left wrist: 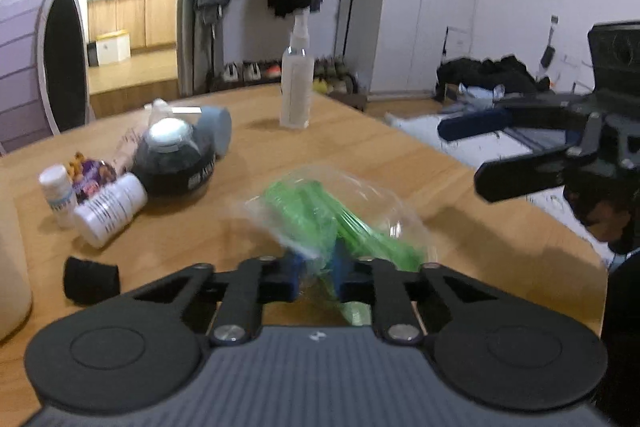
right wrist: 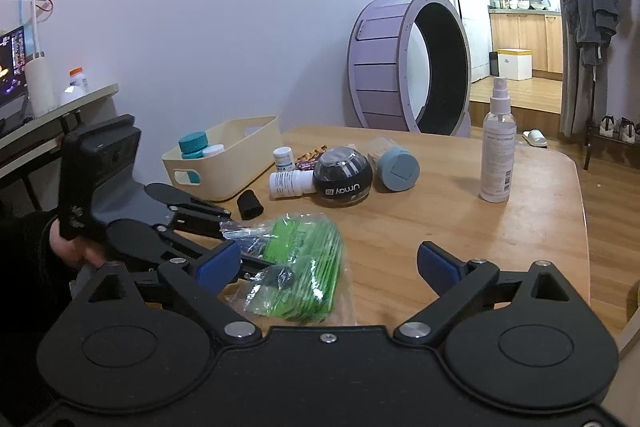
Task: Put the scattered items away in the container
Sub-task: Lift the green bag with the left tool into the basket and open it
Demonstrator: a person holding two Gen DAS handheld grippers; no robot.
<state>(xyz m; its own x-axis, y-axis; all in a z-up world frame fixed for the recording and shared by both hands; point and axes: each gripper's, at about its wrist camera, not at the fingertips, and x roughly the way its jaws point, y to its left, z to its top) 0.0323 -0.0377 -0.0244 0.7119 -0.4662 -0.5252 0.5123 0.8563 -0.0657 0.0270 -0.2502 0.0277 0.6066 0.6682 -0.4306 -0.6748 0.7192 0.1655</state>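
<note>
While left gripper (left wrist: pixel 318 273) jaws pinch green bag (left wrist: pixel 320 215) | right gripper (right wrist: pixel 328 267) jaws wide, table (right wrist: pixel 520 227) edge near.

You get even, dim indoor light with soft shadows on the desk (left wrist: pixel 400 155); the left view smears with motion blur, edges bend fisheye-style.

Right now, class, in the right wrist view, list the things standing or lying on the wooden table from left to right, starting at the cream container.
Cream container → small black cylinder → lying white pill bottle → black gyro ball → blue-grey canister on its side → clear spray bottle.
</note>
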